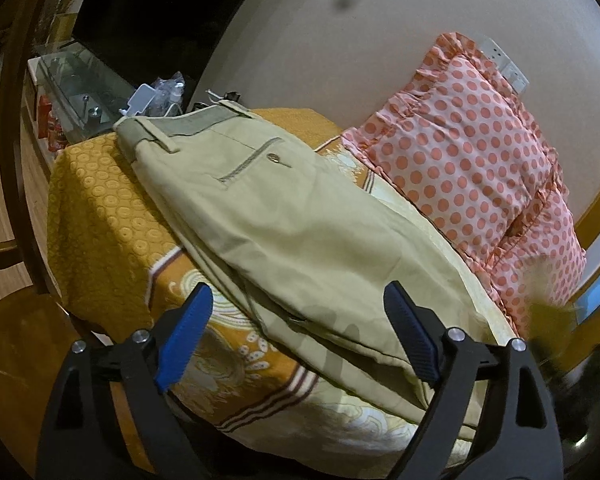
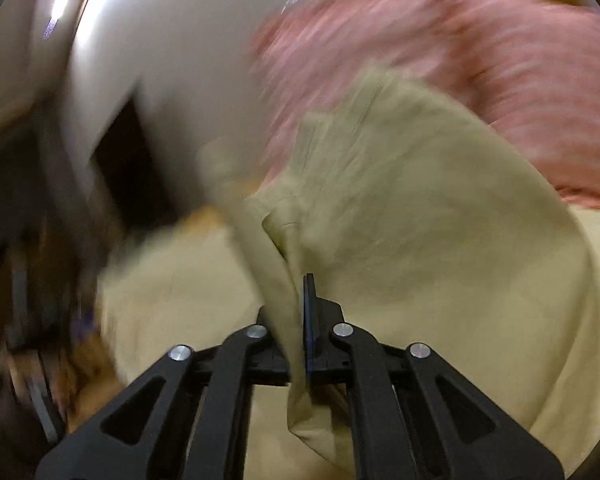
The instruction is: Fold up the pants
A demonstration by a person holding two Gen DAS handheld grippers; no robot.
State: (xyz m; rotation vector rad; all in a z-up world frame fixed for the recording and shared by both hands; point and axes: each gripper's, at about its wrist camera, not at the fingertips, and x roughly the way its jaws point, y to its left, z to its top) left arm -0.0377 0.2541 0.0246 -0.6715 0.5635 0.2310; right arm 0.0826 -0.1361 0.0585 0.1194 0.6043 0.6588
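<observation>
Beige khaki pants (image 1: 284, 216) lie on a bed with an orange-and-cream patterned cover (image 1: 112, 216), waistband at the far end, back pocket with a button facing up. My left gripper (image 1: 300, 328) is open just above the near part of the pants, blue pads on either side of the fabric, holding nothing. In the blurred right wrist view my right gripper (image 2: 296, 304) is shut on a bunched fold of the pants (image 2: 400, 220), which rises and drapes away from the jaws.
A pink polka-dot pillow (image 1: 468, 160) with a frill leans on the wall at the bed's right side. A glass-topped table (image 1: 84, 92) with small items stands beyond the bed's far-left corner. Wooden floor (image 1: 4, 152) lies to the left.
</observation>
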